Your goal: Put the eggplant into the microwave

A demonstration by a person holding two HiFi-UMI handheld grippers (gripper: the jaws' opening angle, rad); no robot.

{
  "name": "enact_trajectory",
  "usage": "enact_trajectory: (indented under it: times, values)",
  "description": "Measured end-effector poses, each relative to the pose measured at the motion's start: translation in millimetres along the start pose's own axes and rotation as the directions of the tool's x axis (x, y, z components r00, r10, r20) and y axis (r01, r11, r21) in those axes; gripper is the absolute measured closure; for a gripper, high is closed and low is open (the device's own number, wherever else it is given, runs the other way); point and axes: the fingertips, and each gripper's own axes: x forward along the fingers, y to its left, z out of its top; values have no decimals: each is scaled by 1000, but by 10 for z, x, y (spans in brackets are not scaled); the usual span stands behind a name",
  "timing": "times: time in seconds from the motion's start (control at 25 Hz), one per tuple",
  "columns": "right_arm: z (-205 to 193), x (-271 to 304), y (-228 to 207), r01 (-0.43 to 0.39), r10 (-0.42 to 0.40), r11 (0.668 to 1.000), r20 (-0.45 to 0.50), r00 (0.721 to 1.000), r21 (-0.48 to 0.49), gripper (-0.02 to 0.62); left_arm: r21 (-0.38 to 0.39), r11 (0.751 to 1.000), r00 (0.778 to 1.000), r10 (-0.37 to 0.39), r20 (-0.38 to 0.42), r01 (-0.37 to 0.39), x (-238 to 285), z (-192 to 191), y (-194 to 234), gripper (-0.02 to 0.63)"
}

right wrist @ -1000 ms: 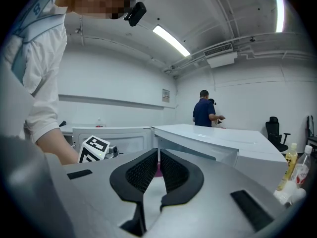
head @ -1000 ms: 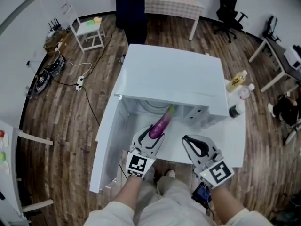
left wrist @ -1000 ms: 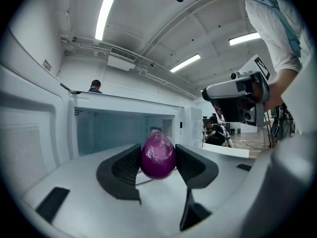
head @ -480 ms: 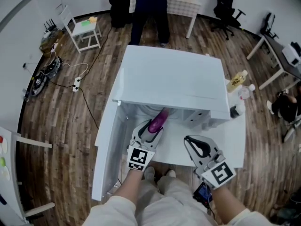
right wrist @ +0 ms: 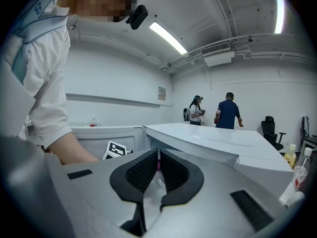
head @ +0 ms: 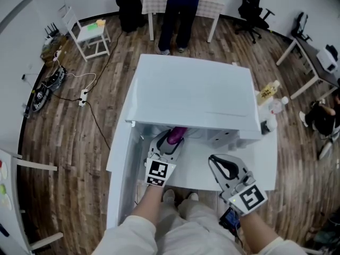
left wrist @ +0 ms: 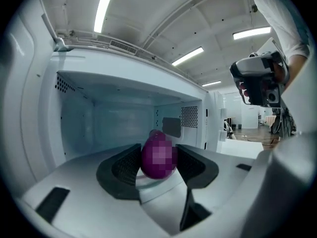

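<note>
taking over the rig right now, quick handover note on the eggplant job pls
Left claw: shut on the long purple eggplant, whose tip is at the mouth of the open white microwave.
Right claw: shut, empty, held in front of the microwave.
Done: door open, eggplant picked up.
Left: push the eggplant in, set it down, release, pull out.

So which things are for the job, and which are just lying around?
For the job:
- eggplant, gripped in the left tongs
- open microwave

Just lying about:
- yellow bottle
- white chair
- power strip
- black office chair
- right tongs, shut and empty
</note>
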Motion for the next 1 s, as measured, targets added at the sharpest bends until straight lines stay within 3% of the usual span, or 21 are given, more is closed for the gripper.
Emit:
enact_trajectory:
  times: [1.0]
  values:
    - [-42, 166, 75, -6, 7, 1000, -19, 1000, 16, 558, -11, 999, 990, 30, -140, -32, 424, -322, 296, 390]
